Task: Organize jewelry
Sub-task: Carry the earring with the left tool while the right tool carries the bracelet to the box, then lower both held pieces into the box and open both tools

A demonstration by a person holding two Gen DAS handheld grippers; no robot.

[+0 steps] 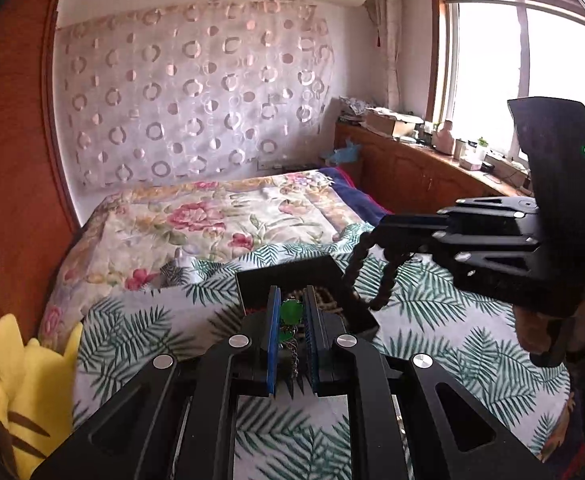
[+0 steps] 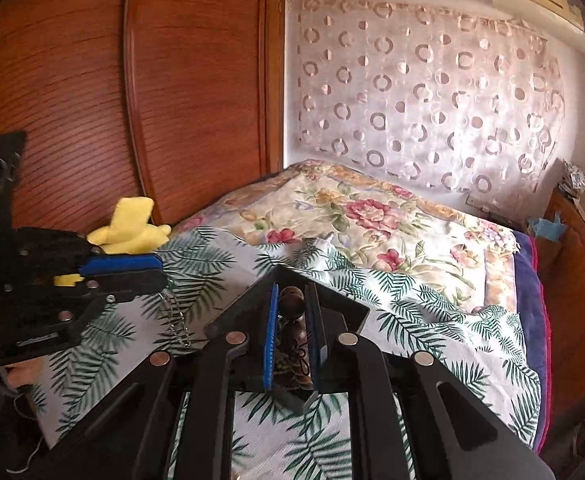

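Left tongs (image 1: 292, 312) clamp green pendant (image 1: 291, 311); right tongs (image 2: 294, 304) clamp bead bracelet (image 2: 292, 304).

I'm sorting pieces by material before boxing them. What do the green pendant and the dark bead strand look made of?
Green pendant: glossy, translucent-looking stone, possibly jade or glass, on a silvery metal chain. Dark bead strand: round brown beads, likely polished wood, judging by their dull sheen; the material isn't certain.

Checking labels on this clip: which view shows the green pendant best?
The left wrist view: the green pendant sits pinched between the left gripper fingers, chain hanging below. In the right wrist view only its dangling chain shows beneath that gripper; the stone is hidden.
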